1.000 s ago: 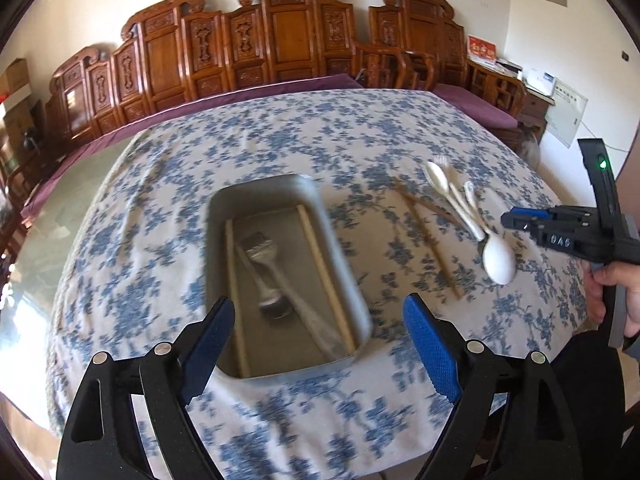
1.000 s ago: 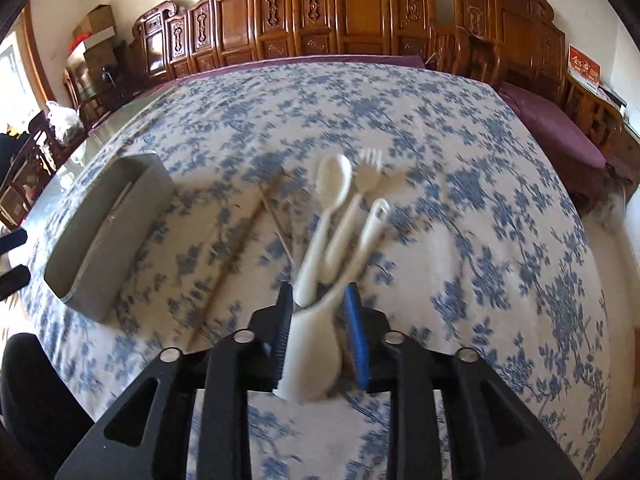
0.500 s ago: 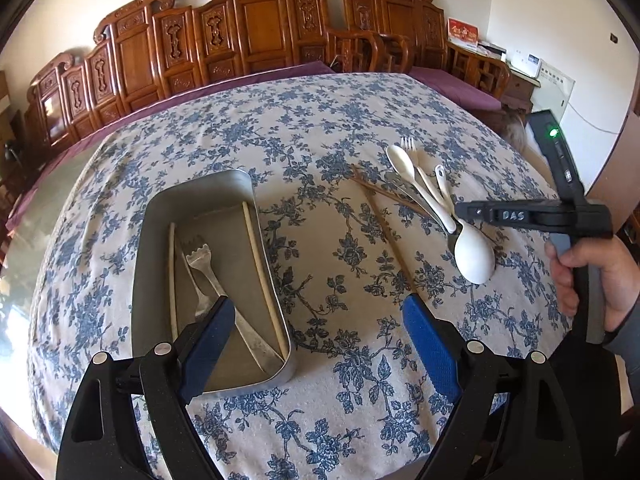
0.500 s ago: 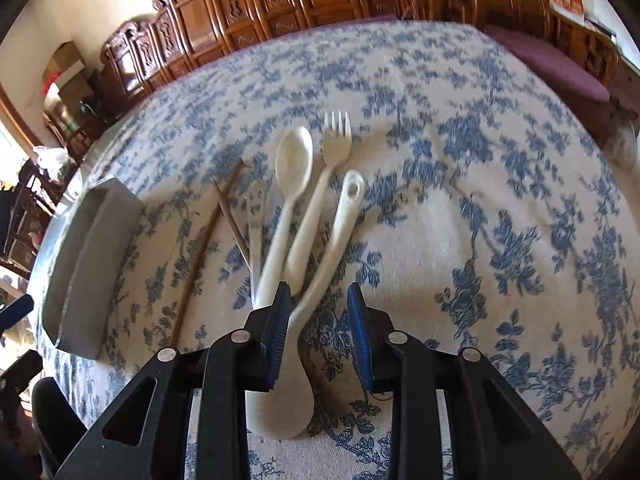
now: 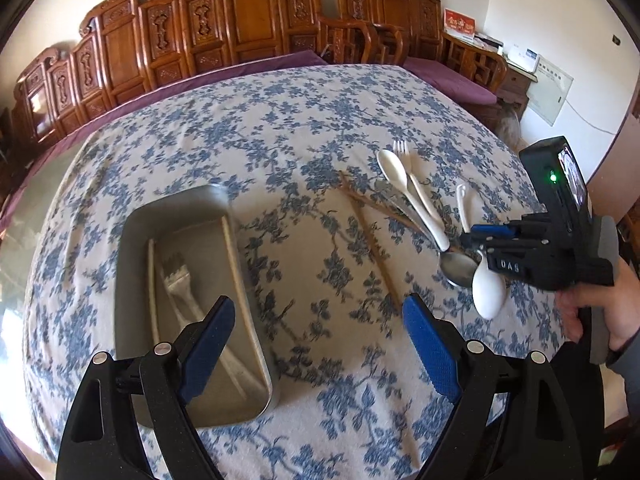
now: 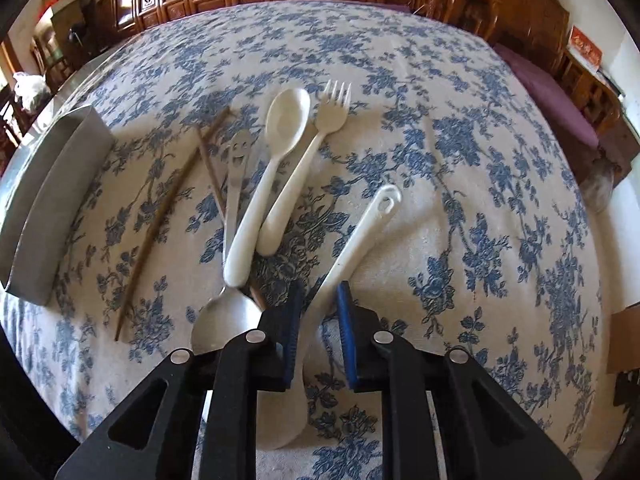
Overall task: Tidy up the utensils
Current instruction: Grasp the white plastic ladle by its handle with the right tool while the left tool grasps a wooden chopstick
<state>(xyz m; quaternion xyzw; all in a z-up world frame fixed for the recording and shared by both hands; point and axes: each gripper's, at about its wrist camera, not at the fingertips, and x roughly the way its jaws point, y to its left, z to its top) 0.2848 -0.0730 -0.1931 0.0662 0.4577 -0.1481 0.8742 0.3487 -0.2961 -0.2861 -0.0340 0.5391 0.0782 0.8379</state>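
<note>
My right gripper (image 6: 318,316) is shut on the handle of a white ladle-shaped spoon (image 6: 360,228) and holds it tilted, bowl toward me, just above the cloth; it shows in the left wrist view (image 5: 486,288) too. A white spoon (image 6: 276,152), white fork (image 6: 316,136), metal spoon (image 6: 232,312) and brown chopsticks (image 6: 160,208) lie on the tablecloth. My left gripper (image 5: 316,334) is open and empty above the near end of a metal tray (image 5: 176,216), which holds a metal fork (image 5: 180,280) and pale chopsticks (image 5: 234,256).
The tray (image 6: 48,184) sits at the left in the right wrist view. The round table has a blue-flowered cloth (image 5: 280,128). Carved wooden chairs (image 5: 248,16) ring its far side. The table edge drops off near me and to the right.
My right gripper has lifted the white ladle spoon clear of the other white utensils and shifted it right. The left gripper has swung slightly back toward the tray.
</note>
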